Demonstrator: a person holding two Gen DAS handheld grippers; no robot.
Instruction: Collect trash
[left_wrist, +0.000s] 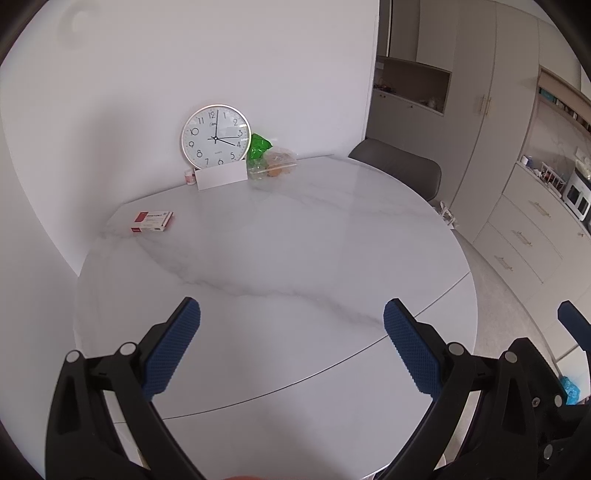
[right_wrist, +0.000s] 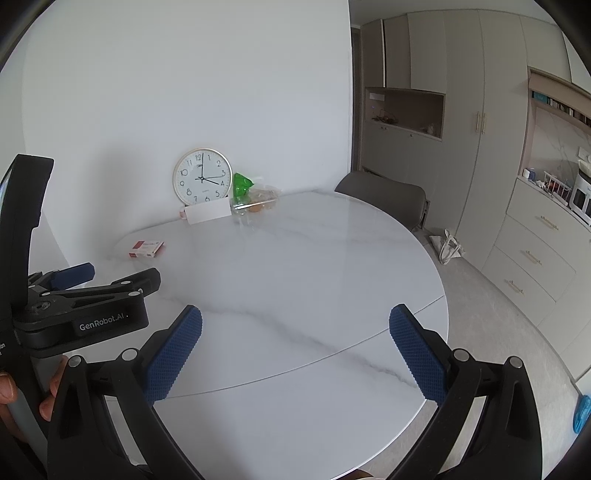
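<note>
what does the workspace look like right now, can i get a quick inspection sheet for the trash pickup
surface: round white marble table, mostly bare, a seam across its near part.
job's things: green wrapper and clear plastic bag with food scraps by the wall, right of the clock; red and white box flat near the left edge.
clutter: wall clock leaning on the wall, white card propped before it, small pink-labelled pot beside the card.
grippers: left gripper and right gripper both open, holding nothing, above the near edge.
cables: nothing seen.
surroundings: grey chair behind the table, beige cabinets, bag on the floor.
</note>
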